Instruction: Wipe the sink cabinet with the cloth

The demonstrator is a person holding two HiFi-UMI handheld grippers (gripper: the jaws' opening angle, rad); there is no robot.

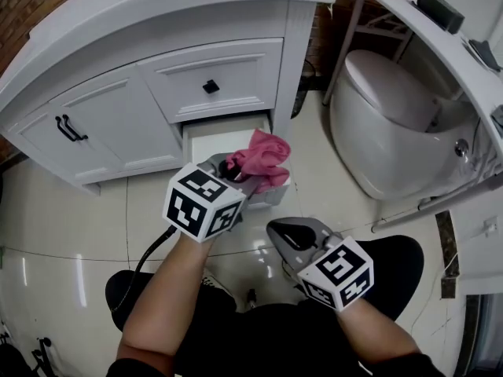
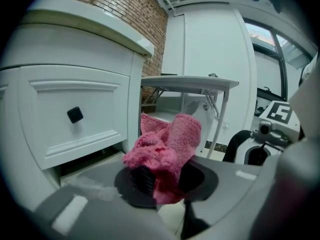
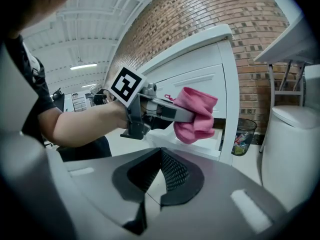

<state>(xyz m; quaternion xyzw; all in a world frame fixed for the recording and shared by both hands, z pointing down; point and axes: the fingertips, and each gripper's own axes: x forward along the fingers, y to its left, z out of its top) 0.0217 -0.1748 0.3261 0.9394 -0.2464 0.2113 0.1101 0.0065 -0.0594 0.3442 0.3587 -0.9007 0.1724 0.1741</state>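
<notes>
The pink cloth (image 1: 261, 158) is held bunched in the left gripper (image 1: 240, 175), whose jaws are closed on the lower part of the wad; this is confirmed in the left gripper view, where the cloth (image 2: 167, 149) fills the gap of the gripper (image 2: 162, 176). The cloth is located at the centre of the head view, just in front of the cabinet (image 1: 118, 124) and above the pulled-out lower drawer (image 1: 224, 128). The right gripper (image 1: 279, 230) is kept low, at lower centre-right of the frame, with its jaws brought together on nothing, as seen in the right gripper view (image 3: 160, 179). Several faults are to be expected from here. Because only a small part of the wad appears to be clamped, the cloth may be dragged out of the jaws if it is pressed hard along a panel. Because the cloth is bunched, only a narrow strip is likely to be wiped per pass, and the jaw tips may be scraped against the white finish. If pressure is applied to the open drawer, it may be pushed inward, and contact would be lost.
</notes>
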